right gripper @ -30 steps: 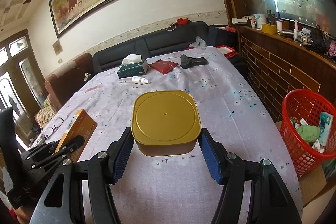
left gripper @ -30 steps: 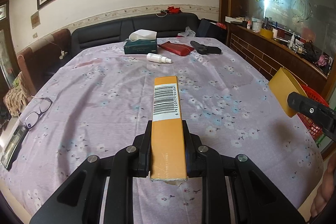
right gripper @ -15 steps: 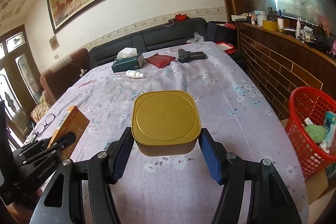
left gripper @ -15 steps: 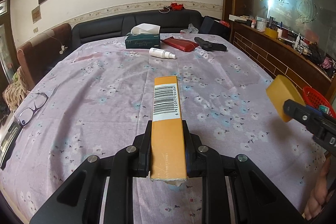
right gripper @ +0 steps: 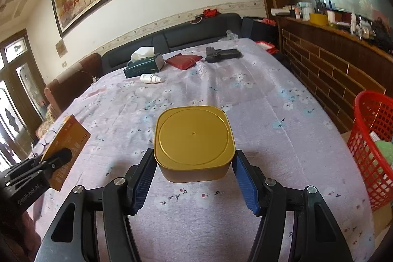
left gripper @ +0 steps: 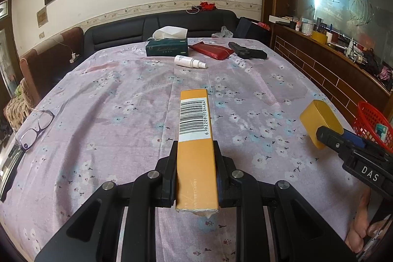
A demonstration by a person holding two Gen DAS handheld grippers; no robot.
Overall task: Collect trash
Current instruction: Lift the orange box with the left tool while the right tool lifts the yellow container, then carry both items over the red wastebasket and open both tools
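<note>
Bedspread (left gripper: 122, 95), lilac with small flowers, fills both views beneath the raised claws. Far right stands a red mesh basket (right gripper: 373, 139) already holding scraps. Angled downward over the near cloth, the right gripper (right gripper: 194, 178) clamps a square gold tin (right gripper: 194, 136) between its blue pads. To its left, the left gripper (left gripper: 196, 171), likewise tilted down, is closed tight on a slim orange carton (left gripper: 195, 139), barcode up. Glasses (left gripper: 36, 129) lie at the near left edge.
</note>
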